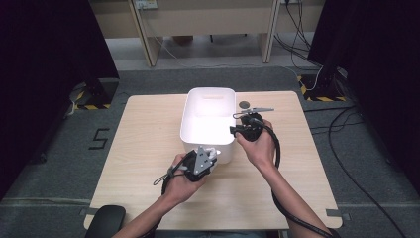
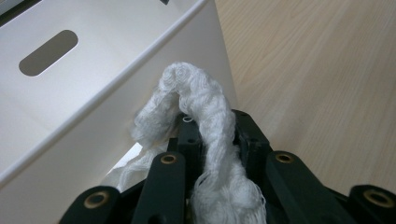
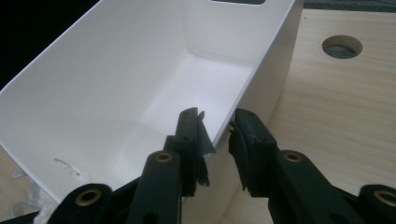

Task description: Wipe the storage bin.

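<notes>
White yarn bundle point(image 2: 205, 135) is clamped in the left hand-held gripper point(image 1: 207, 157), just outside the white bin point(image 1: 205, 133) near the table's front edge. Bin's right wall is straddled by the right hand-held gripper point(image 3: 219, 135).

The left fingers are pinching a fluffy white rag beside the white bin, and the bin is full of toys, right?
Not quite. The bin is empty inside, as the right gripper view shows, looking straight onto its bare floor. The rest holds: the left gripper pinches the white rag just outside the bin's wall.
</notes>
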A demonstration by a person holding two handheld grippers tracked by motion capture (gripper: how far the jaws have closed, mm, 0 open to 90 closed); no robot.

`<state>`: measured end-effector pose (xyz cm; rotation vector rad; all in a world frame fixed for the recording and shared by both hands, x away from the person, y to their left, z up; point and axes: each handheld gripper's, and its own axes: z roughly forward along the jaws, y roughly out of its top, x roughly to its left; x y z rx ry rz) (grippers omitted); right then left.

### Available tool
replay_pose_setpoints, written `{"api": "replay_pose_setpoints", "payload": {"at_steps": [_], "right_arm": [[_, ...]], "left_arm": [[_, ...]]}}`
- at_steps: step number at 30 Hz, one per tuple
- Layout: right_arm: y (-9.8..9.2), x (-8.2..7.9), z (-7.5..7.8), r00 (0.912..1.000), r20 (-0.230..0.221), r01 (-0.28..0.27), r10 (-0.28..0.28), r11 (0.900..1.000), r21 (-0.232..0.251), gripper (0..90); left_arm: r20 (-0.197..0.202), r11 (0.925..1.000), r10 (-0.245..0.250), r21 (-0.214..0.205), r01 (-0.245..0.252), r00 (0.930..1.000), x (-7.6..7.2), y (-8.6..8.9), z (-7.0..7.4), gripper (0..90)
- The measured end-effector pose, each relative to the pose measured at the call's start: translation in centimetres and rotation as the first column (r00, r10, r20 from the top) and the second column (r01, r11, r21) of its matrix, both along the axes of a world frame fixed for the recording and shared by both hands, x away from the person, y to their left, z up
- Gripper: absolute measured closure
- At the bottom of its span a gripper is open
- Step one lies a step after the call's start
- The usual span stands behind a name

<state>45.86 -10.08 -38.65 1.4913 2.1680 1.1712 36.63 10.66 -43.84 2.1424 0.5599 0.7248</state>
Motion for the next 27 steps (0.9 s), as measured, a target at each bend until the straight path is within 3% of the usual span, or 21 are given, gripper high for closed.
{"api": "replay_pose_setpoints", "payload": {"at_steps": [15, 27], "right_arm": [[0.0, 0.0, 0.0, 1.0000, 0.001, -0.001, 0.001, 1.0000, -0.005, 72.4], [0.1, -0.1, 0.0, 1.0000, -0.001, 0.002, -0.002, 1.0000, -0.004, 72.4]], "left_arm": [[0.026, 0.9999, 0.008, -0.010, -0.008, 0.9996, -0.5, -0.2, 1.5, 75.1], [0.012, 0.9999, -0.006, 0.010, 0.006, 0.9999, -0.1, -1.0, 1.6, 75.0]]}}
